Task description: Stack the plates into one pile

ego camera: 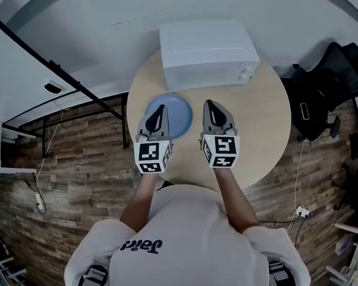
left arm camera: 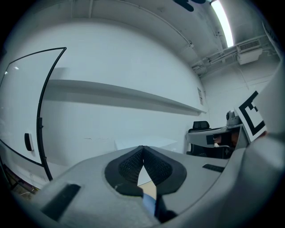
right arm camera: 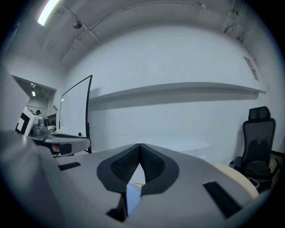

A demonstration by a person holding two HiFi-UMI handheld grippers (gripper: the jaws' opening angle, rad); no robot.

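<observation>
One round beige table point(ego camera: 265, 133) bears one white boxy microwave point(ego camera: 207, 52) and one blue round plate point(ego camera: 179, 118). Two grey hand-held grippers show: left point(ego camera: 160, 110), right point(ego camera: 211, 107).

Dark lettering point(ego camera: 141, 245) across the person's white shirt point(ego camera: 191, 232) lies upside down in the head view and cannot be read with certainty. The cubes on the left gripper point(ego camera: 160, 109) and right gripper point(ego camera: 211, 106) carry black-and-white square markers point(ego camera: 152, 156), coded patterns without letters or numerals. A wall notice point(left arm camera: 201, 95) is too small to read.

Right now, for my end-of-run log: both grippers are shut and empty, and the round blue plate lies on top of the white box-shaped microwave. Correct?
No. The head view shows the round blue plate lying on the round pale wooden table, in front of the white box-shaped microwave, not on top of it. The rest holds.
</observation>
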